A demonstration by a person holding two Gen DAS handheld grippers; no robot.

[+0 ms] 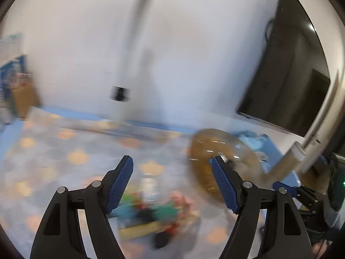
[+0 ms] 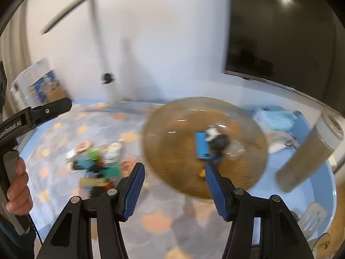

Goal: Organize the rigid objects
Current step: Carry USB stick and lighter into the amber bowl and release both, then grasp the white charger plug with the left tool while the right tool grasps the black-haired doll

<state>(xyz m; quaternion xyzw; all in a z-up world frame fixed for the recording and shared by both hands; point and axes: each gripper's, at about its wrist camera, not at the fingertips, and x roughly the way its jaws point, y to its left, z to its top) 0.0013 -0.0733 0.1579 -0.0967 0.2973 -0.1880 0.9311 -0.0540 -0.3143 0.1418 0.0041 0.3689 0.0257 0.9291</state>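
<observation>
Both views are blurred by motion. A heap of small coloured rigid objects [image 1: 155, 211] lies on the patterned table, below my open left gripper [image 1: 171, 177]. The same heap [image 2: 97, 166] shows left of my open right gripper [image 2: 173, 183]. A round amber transparent bowl [image 2: 202, 142] with small items inside, one of them blue, stands just beyond the right gripper. It also shows beside the left gripper's right finger [image 1: 222, 161]. Both grippers are empty and held above the table.
A blue-grey tablecloth with orange dots [image 2: 155, 218] covers the table. A grey cylinder [image 2: 308, 157] sits at right. A lamp post [image 1: 133, 49] stands at the back. A dark screen [image 2: 280, 30] hangs on the wall. My left gripper's body and hand [image 2: 17, 172] show at left.
</observation>
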